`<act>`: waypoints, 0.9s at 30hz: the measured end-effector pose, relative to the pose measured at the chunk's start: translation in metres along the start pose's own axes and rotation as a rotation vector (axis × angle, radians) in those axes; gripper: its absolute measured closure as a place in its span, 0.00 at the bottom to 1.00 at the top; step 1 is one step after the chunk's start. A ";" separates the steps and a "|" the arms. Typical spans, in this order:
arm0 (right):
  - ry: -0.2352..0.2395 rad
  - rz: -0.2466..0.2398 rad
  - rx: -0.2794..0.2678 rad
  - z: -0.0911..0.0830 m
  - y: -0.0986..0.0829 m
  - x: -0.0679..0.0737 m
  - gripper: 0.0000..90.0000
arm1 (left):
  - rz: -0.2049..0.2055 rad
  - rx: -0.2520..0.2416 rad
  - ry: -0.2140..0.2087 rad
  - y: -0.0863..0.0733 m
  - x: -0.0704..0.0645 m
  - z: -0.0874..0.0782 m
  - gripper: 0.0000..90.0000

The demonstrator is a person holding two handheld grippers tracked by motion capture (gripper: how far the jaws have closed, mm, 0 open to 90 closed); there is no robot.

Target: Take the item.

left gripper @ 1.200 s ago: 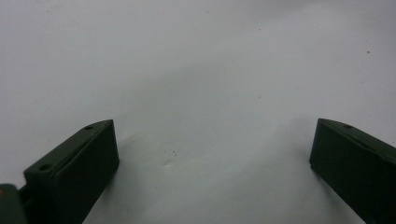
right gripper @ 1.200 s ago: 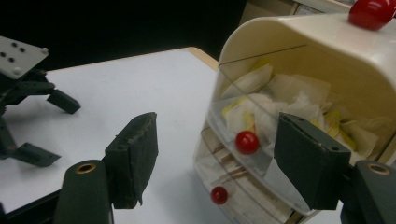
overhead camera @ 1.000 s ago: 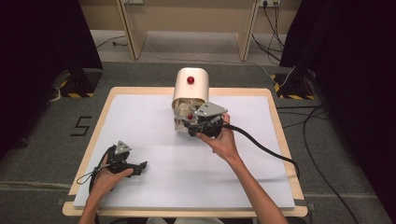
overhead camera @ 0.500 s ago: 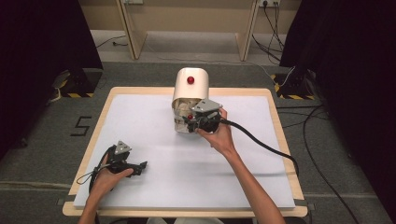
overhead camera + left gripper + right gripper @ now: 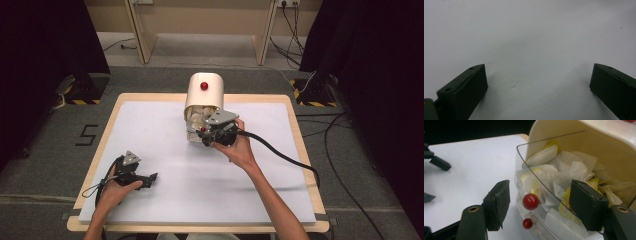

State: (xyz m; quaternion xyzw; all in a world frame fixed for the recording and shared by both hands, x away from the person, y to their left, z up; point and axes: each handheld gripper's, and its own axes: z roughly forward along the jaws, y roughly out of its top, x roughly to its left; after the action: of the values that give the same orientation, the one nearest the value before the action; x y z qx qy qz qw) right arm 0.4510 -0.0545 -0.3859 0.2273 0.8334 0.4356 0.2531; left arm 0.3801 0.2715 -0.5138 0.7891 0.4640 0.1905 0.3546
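Right gripper (image 5: 539,205) jaws apart, straddling red knob (image 5: 530,201) of clear drawer (image 5: 544,182), positioned for pull. Left gripper (image 5: 150,178) spread, parked idle on table (image 5: 150,130).

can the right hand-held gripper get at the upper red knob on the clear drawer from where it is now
Probably yes. The right hand-held gripper is open, and the upper red knob sits between its jaws with nothing in front of it. The clear drawer of tea bags lies behind the knob.
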 end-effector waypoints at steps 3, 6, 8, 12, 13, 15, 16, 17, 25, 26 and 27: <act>0.009 -0.021 -0.001 -0.004 -0.002 0.003 0.42 | 0.000 0.000 0.000 0.000 0.000 0.000 0.00; 0.030 -0.019 -0.006 -0.010 -0.005 0.005 0.46 | -0.001 -0.001 0.000 0.000 0.000 0.000 0.00; 0.037 -0.014 -0.009 -0.012 -0.006 0.006 0.47 | 0.001 -0.002 0.001 0.000 0.000 0.000 0.00; 0.031 -0.033 -0.003 -0.015 -0.007 0.010 0.48 | 0.001 -0.002 0.001 0.000 0.000 0.000 0.00; 0.031 -0.040 -0.002 -0.015 -0.008 0.010 0.49 | 0.001 -0.002 0.001 0.000 0.000 0.000 0.00; 0.028 -0.044 -0.003 -0.017 -0.009 0.011 0.51 | 0.001 -0.002 0.001 0.000 0.000 0.000 0.00; 0.029 -0.044 -0.002 -0.018 -0.009 0.012 0.51 | 0.001 -0.002 0.001 0.000 0.000 0.000 0.00; 0.027 -0.054 -0.002 -0.019 -0.010 0.013 0.51 | 0.001 -0.002 0.001 0.000 0.000 0.000 0.00; 0.026 -0.088 0.005 -0.023 -0.012 0.017 0.51 | 0.001 -0.002 0.001 0.000 0.000 0.000 0.00; 0.028 -0.090 0.007 -0.024 -0.013 0.017 0.51 | 0.001 -0.002 0.001 0.000 0.000 0.000 0.00; 0.028 -0.091 0.007 -0.024 -0.013 0.018 0.51 | 0.001 -0.002 0.002 0.000 0.000 0.000 0.00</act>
State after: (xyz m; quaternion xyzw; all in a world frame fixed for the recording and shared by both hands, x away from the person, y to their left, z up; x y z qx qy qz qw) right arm 0.4203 -0.0653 -0.3885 0.1837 0.8479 0.4238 0.2601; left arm 0.3800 0.2715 -0.5140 0.7887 0.4638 0.1917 0.3550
